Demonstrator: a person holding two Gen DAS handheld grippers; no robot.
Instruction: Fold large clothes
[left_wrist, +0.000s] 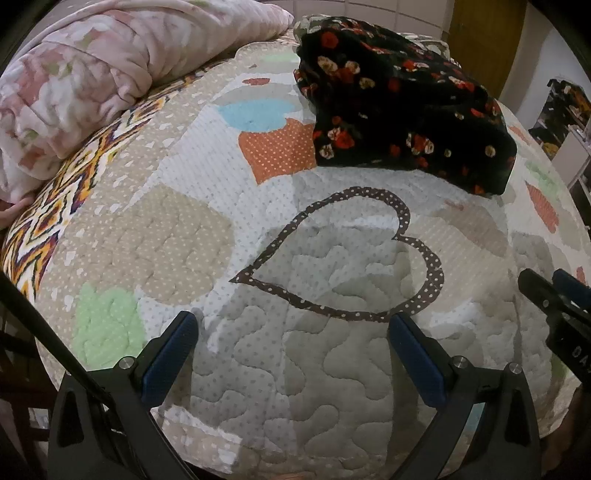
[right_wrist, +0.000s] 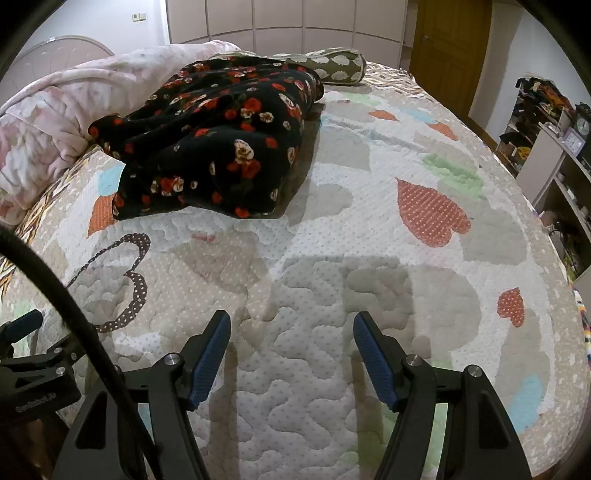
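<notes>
quilted bedspread (right_wrist: 332, 369) with coloured hearts covers the bed, and a wooden door (right_wrist: 447, 48) stands at 1 o'clock in the right wrist view. open shelves (right_wrist: 535, 122) at 3 o'clock hold cluttered items and 2 clocks. the black floral garment (right_wrist: 221, 147) lies bunched at 11 o'clock, beside a pink comforter (right_wrist: 55, 122). the left gripper (left_wrist: 291, 354) and right gripper (right_wrist: 291, 354) both hover over the quilt, jaws spread apart and empty, well away from the garment.
</notes>
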